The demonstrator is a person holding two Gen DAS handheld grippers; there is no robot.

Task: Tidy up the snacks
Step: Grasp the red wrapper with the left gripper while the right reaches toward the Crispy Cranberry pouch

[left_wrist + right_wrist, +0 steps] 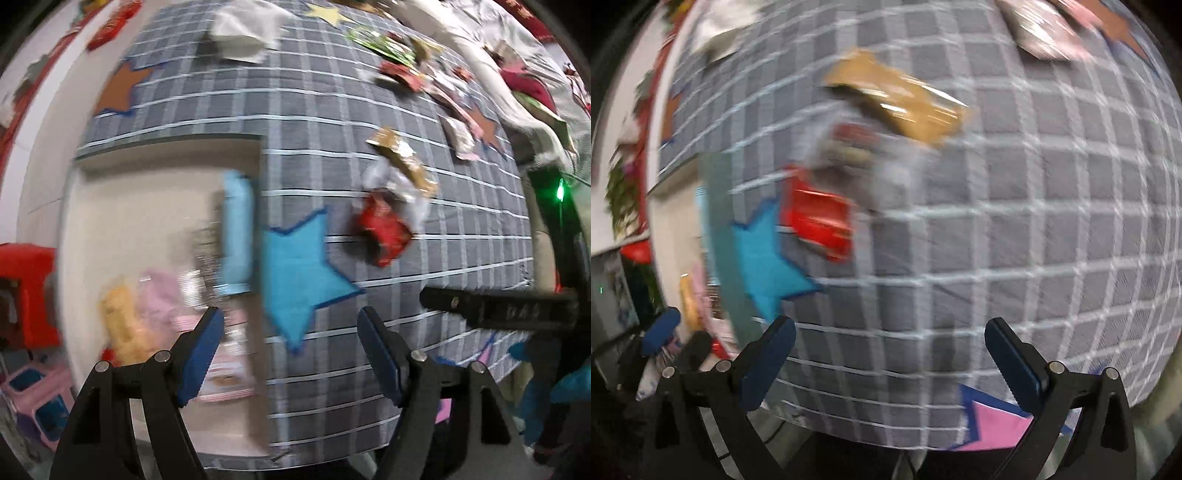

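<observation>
- While both views are smeared with blur, the left gripper [290, 350] clearly has its two blue-padded fingers [199, 354] spread apart with nothing between them, hanging over the edge of a grey checked cloth [332, 110]
- Likewise the right gripper [890, 363] stands wide, its jaws parted and empty above the same cloth [1034, 221]
- One beige tray [147, 206] sits at the cloth's left edge; inside it I count one light blue packet [236, 229] upright along its right wall, one orange-yellow packet [122, 325], one pale pink packet [162, 295], and at least one pink-and-white striped packet [225, 369] near the left fingers; a silvery item beside them is too blurred to name
- On the cloth, just right of the tray, one blue star patch [295, 277] is sewn on; an orange star patch [118, 88] and a yellow star patch [327, 14] lie further up, so three stars in the left view
- One red snack packet [384, 229] lies right of the blue star, touching a white-grey packet [391, 184] and one gold packet [406, 158] above it
- A heap of mixed snacks [417, 66] sits at the far right of the cloth, count unclear
- From the right wrist, the red packet [820, 225], gold packet [897, 107], blue star [764, 258] and one pink star patch [990, 424] show
</observation>
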